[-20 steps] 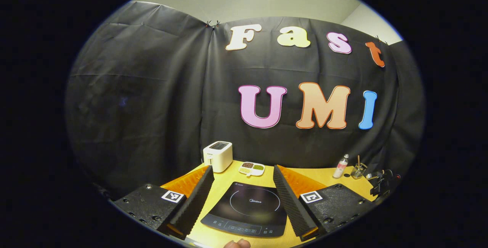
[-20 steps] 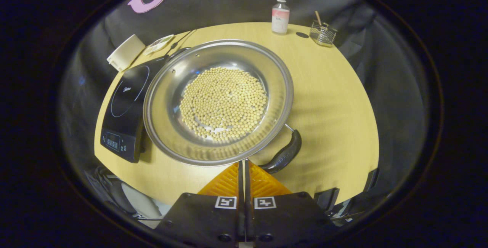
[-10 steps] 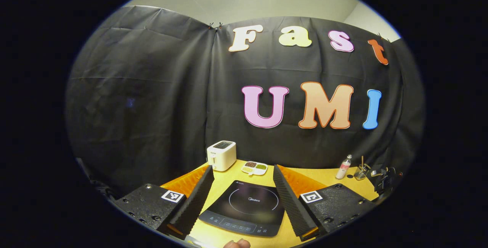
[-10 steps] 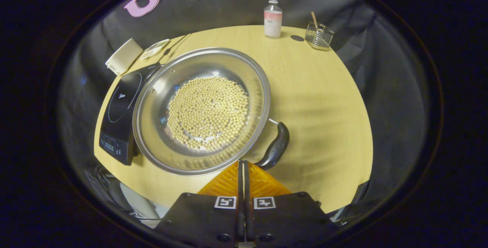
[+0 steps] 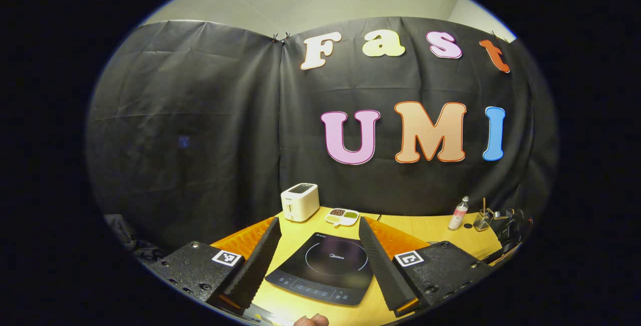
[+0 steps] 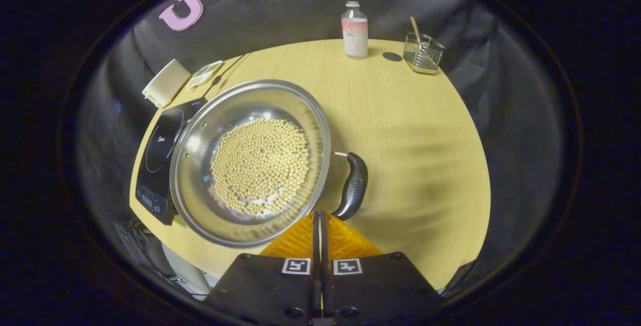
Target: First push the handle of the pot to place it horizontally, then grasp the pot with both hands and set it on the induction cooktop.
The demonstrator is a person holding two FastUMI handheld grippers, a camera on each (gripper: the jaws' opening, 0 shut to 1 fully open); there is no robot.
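A steel pot [image 6: 200, 130] holding soybeans [image 6: 258, 166] stands on the yellow table [image 6: 410, 130], its left rim over the edge of the black induction cooktop [image 6: 159, 158]. The pot's black handle [image 6: 353, 186] sticks out on its right side and points toward me. My right gripper [image 6: 319, 213] is shut, its tips just below the pot's near rim and beside the handle's near end. In the left gripper view, my left gripper [image 5: 318, 222] is open and hangs in the air in front of the cooktop [image 5: 325, 268], with nothing between its fingers.
A white toaster [image 5: 299, 202] and a small divided dish [image 5: 342, 216] stand behind the cooktop. A bottle [image 6: 354, 30] and a wire holder [image 6: 423, 53] stand at the table's far right. A dark device [image 5: 511, 223] sits at the right table edge.
In the right gripper view the pot has turned and slid left, and its handle now points more toward me. The right gripper stayed shut. The left gripper view drifted slightly.
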